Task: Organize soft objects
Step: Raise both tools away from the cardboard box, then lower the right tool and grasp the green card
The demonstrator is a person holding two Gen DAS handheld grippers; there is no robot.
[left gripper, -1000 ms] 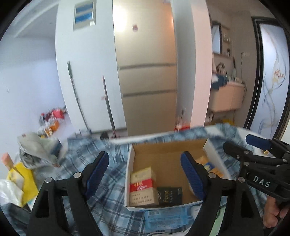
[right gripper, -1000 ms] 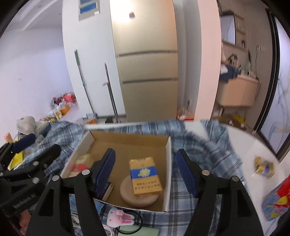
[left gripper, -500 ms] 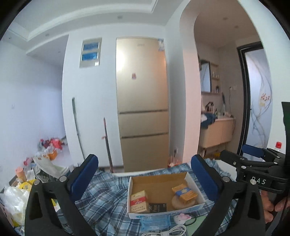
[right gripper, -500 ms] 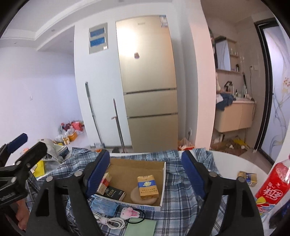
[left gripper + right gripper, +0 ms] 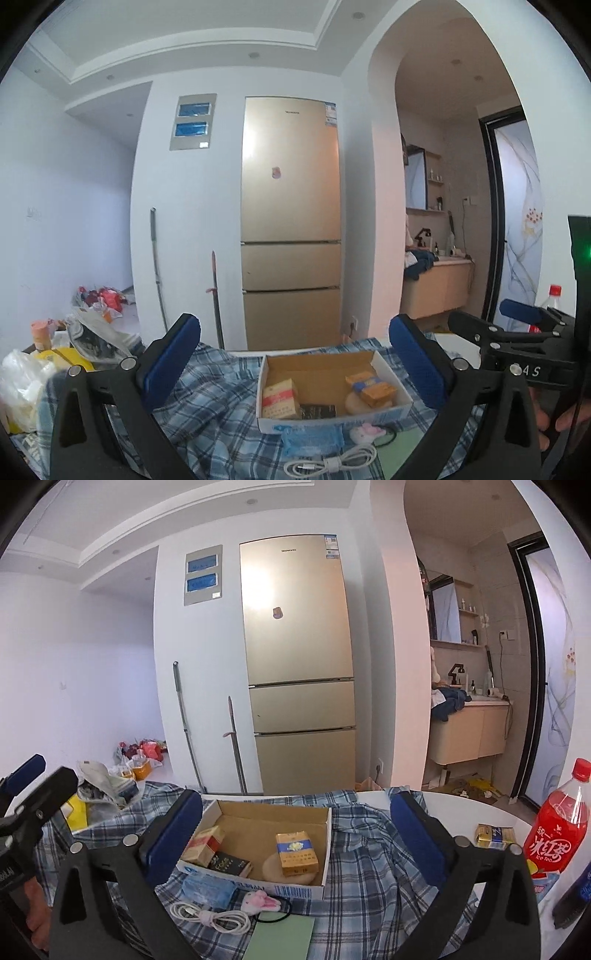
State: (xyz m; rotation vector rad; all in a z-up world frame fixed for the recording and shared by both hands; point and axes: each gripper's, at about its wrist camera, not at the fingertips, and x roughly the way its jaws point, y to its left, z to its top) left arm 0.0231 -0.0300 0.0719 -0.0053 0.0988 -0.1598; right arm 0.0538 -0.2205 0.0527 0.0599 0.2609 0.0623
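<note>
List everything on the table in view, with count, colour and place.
cardboard box: 1, brown and white, on the plaid cloth
cigarette packs: 3 in the box, yellow, red, black
plaid cloth: 1, blue, covering the table
tissue pack: 1, blue, before the box
charging cable: 1, white, near edge
bunny hair tie: 1, pink
green card: 1
ice tea bottle: 1, red, right
left gripper: open
right gripper: open

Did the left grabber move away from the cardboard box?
Yes. The left gripper pulled up and back: the cardboard box, which filled the gap between its fingers, now looks small, and the fridge shows fully.
</note>
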